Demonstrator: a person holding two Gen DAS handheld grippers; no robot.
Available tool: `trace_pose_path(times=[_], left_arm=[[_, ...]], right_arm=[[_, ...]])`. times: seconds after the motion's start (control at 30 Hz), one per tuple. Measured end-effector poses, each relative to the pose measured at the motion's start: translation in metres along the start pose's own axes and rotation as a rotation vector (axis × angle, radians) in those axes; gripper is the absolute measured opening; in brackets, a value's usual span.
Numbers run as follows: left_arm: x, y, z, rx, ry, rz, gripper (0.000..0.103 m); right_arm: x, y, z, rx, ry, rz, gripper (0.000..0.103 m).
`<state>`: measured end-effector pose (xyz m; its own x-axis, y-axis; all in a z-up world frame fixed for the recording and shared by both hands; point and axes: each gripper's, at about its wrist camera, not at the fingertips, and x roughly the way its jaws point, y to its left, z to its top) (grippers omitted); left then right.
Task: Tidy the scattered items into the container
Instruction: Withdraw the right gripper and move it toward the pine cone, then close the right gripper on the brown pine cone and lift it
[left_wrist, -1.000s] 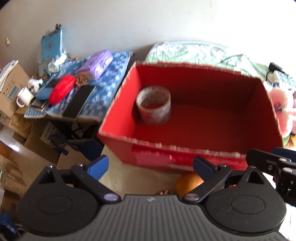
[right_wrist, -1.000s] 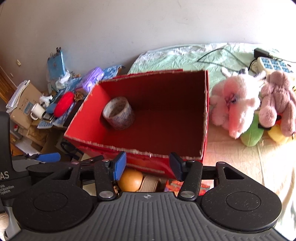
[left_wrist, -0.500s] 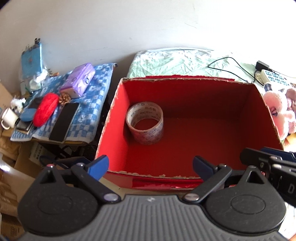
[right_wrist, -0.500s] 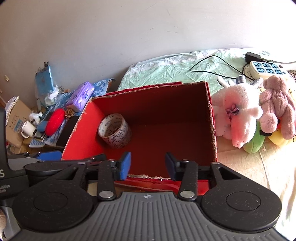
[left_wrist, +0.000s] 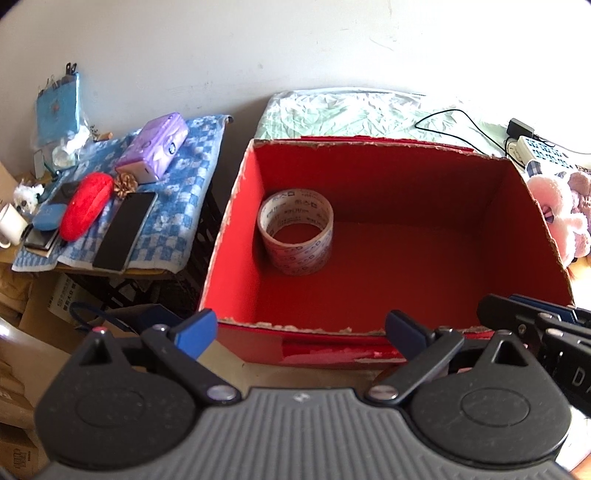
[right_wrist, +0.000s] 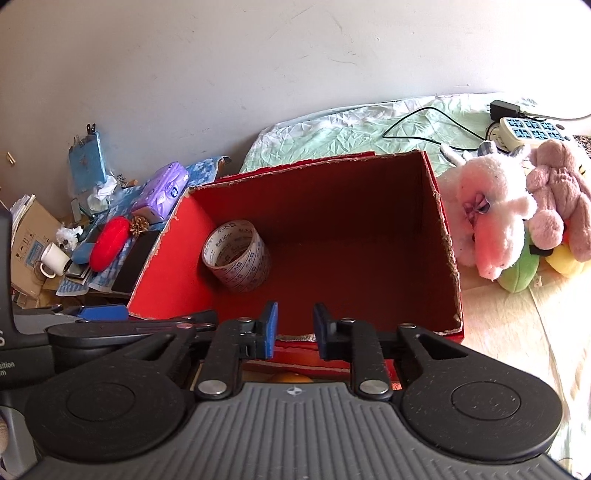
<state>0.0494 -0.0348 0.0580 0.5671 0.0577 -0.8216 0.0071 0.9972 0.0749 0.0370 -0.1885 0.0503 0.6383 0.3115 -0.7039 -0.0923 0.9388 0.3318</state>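
Note:
A red cardboard box (left_wrist: 369, 144) stands open on the bed, with a roll of printed tape (left_wrist: 295, 236) upright in its left part. My left gripper (left_wrist: 299, 328) hangs open and wide at the box's near rim, with nothing between its fingers. In the right wrist view the same box (right_wrist: 443, 221) and tape roll (right_wrist: 236, 254) lie ahead. My right gripper (right_wrist: 295, 325) is closing over the near rim; its blue pads stand a narrow gap apart and hold nothing. Under it, a sliver of an orange round thing (right_wrist: 290, 377) shows in front of the box.
Left of the box, a crate under a blue checked cloth (left_wrist: 184, 177) carries a red case (left_wrist: 86, 210), a purple tissue pack (left_wrist: 155, 147) and a black phone (left_wrist: 125, 230). Plush toys (right_wrist: 491, 214) and a power strip (right_wrist: 532, 131) lie to the right.
Both grippers moved forward to the box's near rim, so the items in front of the box dropped almost out of view. The right jaws narrowed from wide to a small gap.

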Motion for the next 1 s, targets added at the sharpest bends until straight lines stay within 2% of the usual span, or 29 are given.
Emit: trace_pose_path(times=[0.23, 0.37, 0.6, 0.9, 0.97, 1.0], left_arm=[[-0.01, 0.029, -0.02, -0.075, -0.004, -0.075, 0.098], [-0.01, 0.043, -0.04, -0.101, 0.0, -0.122, 0.094], [0.003, 0.037, -0.084, -0.006, 0.026, -0.221, 0.095], [0.02, 0.02, -0.111, 0.089, 0.012, -0.228, 0.095], [0.025, 0.019, -0.112, 0.107, 0.021, -0.22, 0.091], [0.027, 0.02, -0.112, 0.112, 0.025, -0.22, 0.085]], right_arm=[[-0.02, 0.009, -0.009, -0.04, -0.041, 0.076, 0.025], [-0.02, 0.011, -0.013, -0.063, -0.004, 0.145, 0.024], [-0.005, 0.012, -0.03, -0.137, 0.123, 0.218, 0.024], [0.027, 0.004, -0.044, -0.122, 0.254, 0.238, 0.024], [0.031, 0.006, -0.046, -0.132, 0.274, 0.258, 0.024], [0.032, 0.008, -0.047, -0.139, 0.282, 0.263, 0.024]])
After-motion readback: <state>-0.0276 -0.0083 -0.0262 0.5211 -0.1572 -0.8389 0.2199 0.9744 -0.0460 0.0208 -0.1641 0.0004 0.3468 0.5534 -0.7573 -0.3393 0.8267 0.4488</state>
